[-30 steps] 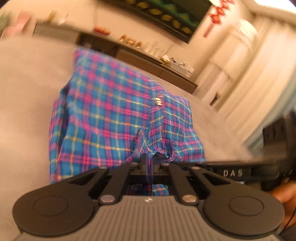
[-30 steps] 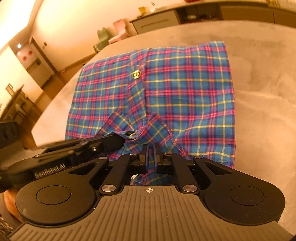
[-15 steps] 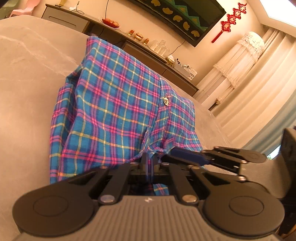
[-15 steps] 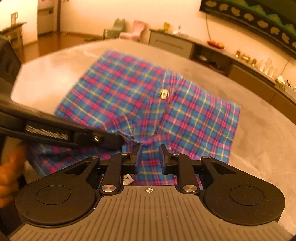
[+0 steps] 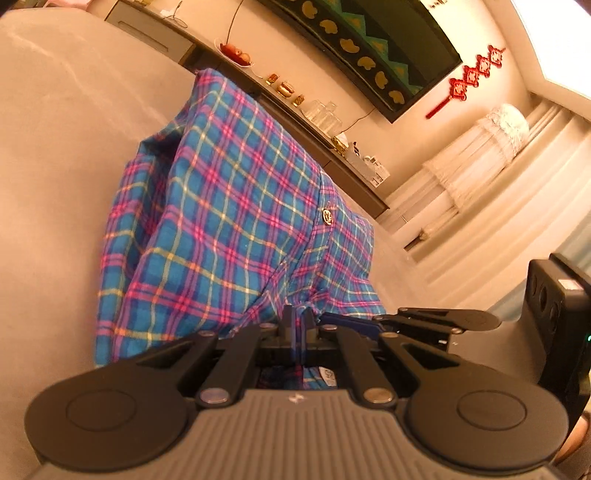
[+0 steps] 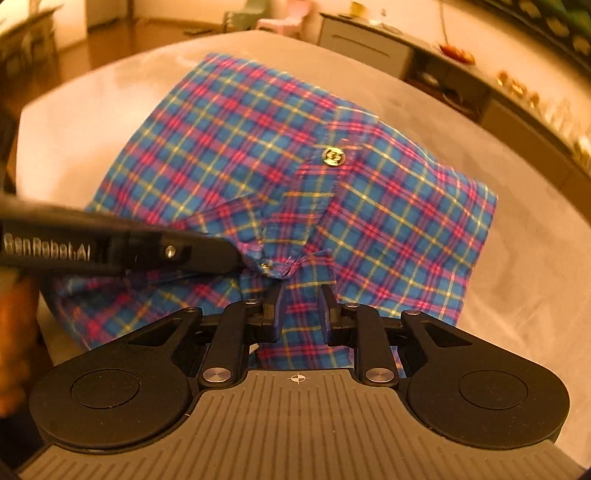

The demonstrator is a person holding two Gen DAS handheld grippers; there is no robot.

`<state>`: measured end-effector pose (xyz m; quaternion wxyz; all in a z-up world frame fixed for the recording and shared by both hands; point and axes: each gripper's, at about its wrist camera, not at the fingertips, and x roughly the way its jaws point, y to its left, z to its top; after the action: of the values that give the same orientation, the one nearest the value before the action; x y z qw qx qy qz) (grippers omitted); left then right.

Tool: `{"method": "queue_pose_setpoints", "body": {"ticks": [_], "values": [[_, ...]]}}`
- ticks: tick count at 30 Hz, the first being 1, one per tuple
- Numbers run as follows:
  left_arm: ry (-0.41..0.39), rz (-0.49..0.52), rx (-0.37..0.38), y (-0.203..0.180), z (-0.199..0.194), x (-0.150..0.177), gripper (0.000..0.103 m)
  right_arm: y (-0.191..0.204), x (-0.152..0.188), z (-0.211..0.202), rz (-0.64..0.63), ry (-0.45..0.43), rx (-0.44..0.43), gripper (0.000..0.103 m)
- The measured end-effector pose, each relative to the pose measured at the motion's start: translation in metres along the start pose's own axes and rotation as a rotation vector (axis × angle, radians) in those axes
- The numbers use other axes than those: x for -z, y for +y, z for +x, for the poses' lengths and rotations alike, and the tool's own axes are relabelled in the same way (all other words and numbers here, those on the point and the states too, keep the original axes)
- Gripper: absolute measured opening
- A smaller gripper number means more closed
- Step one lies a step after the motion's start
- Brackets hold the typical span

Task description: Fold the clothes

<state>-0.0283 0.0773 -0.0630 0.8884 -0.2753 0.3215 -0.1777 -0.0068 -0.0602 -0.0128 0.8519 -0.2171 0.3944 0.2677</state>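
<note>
A blue, pink and yellow plaid shirt (image 5: 229,221) (image 6: 280,158) lies folded on a grey table (image 5: 55,110) (image 6: 517,258), with one brass button (image 6: 333,156) showing on its placket. My left gripper (image 5: 295,321) is shut on the shirt's collar edge at the near side. In the right wrist view it reaches in from the left, its tip (image 6: 236,258) pinching that fabric. My right gripper (image 6: 301,310) stands slightly open just over the shirt's near edge. Plaid cloth shows in the gap, but the pads are not pressing on it. Its blue fingers (image 5: 343,321) lie close beside the left gripper.
A long low sideboard (image 5: 280,99) with a fruit plate and glasses runs along the far wall under a dark screen. Pale curtains (image 5: 480,177) hang on the right. The table's rounded edge (image 6: 22,122) falls away at the left, with small chairs (image 6: 280,22) beyond.
My right gripper went from shut on the shirt's near edge to slightly open, then rolled and shifted sideways. My left gripper kept its pinch on the collar and stayed put.
</note>
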Motion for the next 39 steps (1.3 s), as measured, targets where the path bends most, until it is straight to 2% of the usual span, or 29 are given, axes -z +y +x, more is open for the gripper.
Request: {"method": "queue_pose_setpoints", "body": {"ticks": [2,4,6,8,10,11,14,16,17,18,19,21,22,24,26,27,28,29,30,32,34,37,39], "values": [[-0.002,0.225,-0.071,-0.026,0.001,0.005,0.002,-0.006,-0.001,0.001,0.027,0.002,-0.017,0.018],[-0.003,0.5,-0.164,-0.055,0.002,0.018,0.002,-0.025,0.004,0.0,0.132,-0.009,-0.08,0.019],[-0.007,0.815,-0.276,-0.081,0.005,0.043,0.003,-0.056,0.015,0.002,0.329,-0.039,-0.207,0.018],[-0.013,1.056,-0.358,-0.092,0.009,0.067,0.004,-0.086,0.031,0.003,0.534,-0.078,-0.327,0.018],[-0.029,1.167,-0.399,-0.096,0.013,0.083,0.005,-0.102,0.044,-0.008,0.633,-0.134,-0.356,0.021],[-0.036,1.186,-0.41,-0.096,0.015,0.086,0.005,-0.106,0.046,-0.013,0.641,-0.161,-0.363,0.021],[-0.041,1.178,-0.413,-0.096,0.018,0.083,0.008,-0.095,0.043,-0.021,0.572,-0.206,-0.377,0.021],[-0.044,1.14,-0.398,-0.095,0.016,0.075,0.012,-0.077,0.041,-0.015,0.504,-0.188,-0.375,0.021],[-0.049,1.11,-0.381,-0.094,0.013,0.07,0.019,-0.069,0.041,-0.01,0.474,-0.157,-0.362,0.02],[-0.061,1.062,-0.345,-0.093,0.006,0.062,0.022,-0.062,0.041,-0.004,0.447,-0.111,-0.34,0.018],[-0.079,0.999,-0.293,-0.091,-0.002,0.052,0.025,-0.059,0.041,-0.001,0.425,-0.096,-0.316,0.013],[-0.115,0.863,-0.16,-0.086,-0.03,0.029,0.026,-0.068,0.042,-0.007,0.452,-0.093,-0.289,0.013],[-0.117,0.799,-0.104,-0.081,-0.039,0.019,0.029,-0.075,0.044,-0.015,0.468,-0.116,-0.275,0.017],[-0.075,0.701,-0.044,-0.068,-0.044,0.005,0.031,-0.083,0.054,-0.038,0.464,-0.188,-0.283,0.018],[0.059,0.673,-0.051,-0.056,-0.027,0.005,0.031,-0.083,0.064,-0.048,0.425,-0.209,-0.335,0.018],[0.126,0.659,-0.054,-0.05,-0.018,0.005,0.031,-0.079,0.069,-0.047,0.393,-0.185,-0.36,0.017],[0.169,0.664,-0.06,-0.046,-0.012,0.007,0.031,-0.07,0.074,-0.041,0.35,-0.12,-0.358,0.015],[0.16,0.706,-0.069,-0.047,-0.011,0.011,0.031,-0.063,0.079,-0.037,0.306,-0.092,-0.337,0.012],[0.163,0.721,-0.069,-0.048,-0.012,0.011,0.031,-0.058,0.082,-0.036,0.267,-0.105,-0.315,0.013],[0.17,0.68,-0.033,-0.043,-0.016,0.001,0.032,-0.058,0.081,-0.038,0.273,-0.104,-0.316,0.014],[0.103,0.639,-0.037,-0.034,-0.027,-0.011,0.032,-0.059,0.077,-0.042,0.284,-0.128,-0.312,0.017],[-0.067,0.562,-0.089,-0.024,-0.049,-0.029,0.035,-0.049,0.086,-0.05,0.23,-0.158,-0.371,0.017],[-0.063,0.535,-0.138,-0.017,-0.047,-0.034,0.036,-0.041,0.087,-0.048,0.153,-0.121,-0.338,0.016]]}}
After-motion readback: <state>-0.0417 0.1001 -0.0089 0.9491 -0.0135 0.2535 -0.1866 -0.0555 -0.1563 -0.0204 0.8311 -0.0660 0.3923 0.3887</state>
